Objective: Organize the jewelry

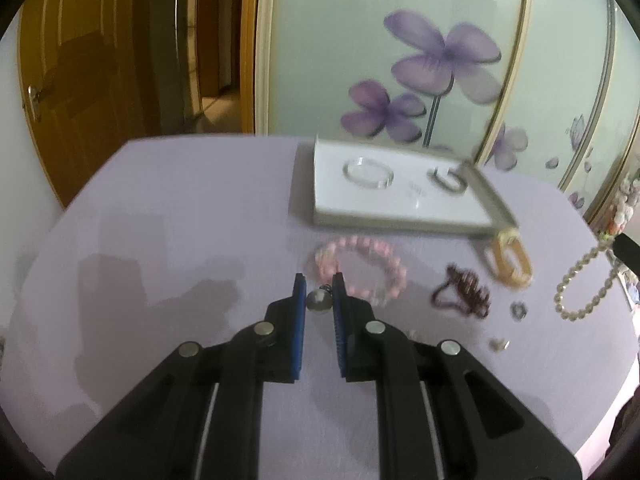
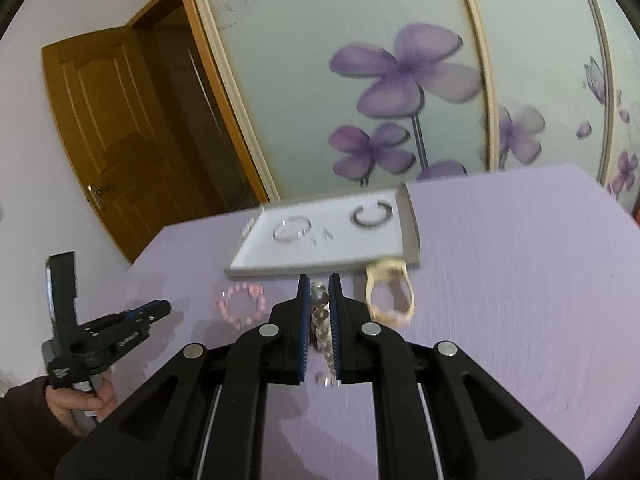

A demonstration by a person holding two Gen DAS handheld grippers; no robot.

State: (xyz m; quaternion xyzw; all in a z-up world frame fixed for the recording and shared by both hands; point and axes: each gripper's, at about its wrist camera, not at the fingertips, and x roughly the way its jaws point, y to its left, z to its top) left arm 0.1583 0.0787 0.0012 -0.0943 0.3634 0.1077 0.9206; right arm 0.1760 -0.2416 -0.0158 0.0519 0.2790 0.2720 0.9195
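My left gripper [image 1: 319, 285] is shut on a grey pearl pendant [image 1: 319, 300], held above the lilac table. A pink bead bracelet [image 1: 362, 268] lies just beyond it. My right gripper [image 2: 319, 282] is shut on a white pearl strand [image 2: 321, 320]; the strand also shows hanging at the right edge of the left wrist view [image 1: 580, 284]. The white tray [image 1: 328, 208] at the back holds a clear bangle [image 1: 368, 173], an open silver cuff [image 1: 448, 178] and small earrings [image 1: 416, 190]. The tray also shows in the right wrist view [image 2: 256, 256].
On the table lie a cream yellow bangle [image 1: 510, 264], a dark red bead bracelet [image 1: 464, 292], a small silver ring [image 1: 519, 311] and a tiny stud [image 1: 499, 345]. A flowered glass panel stands behind; a wooden door [image 2: 116, 128] is at left.
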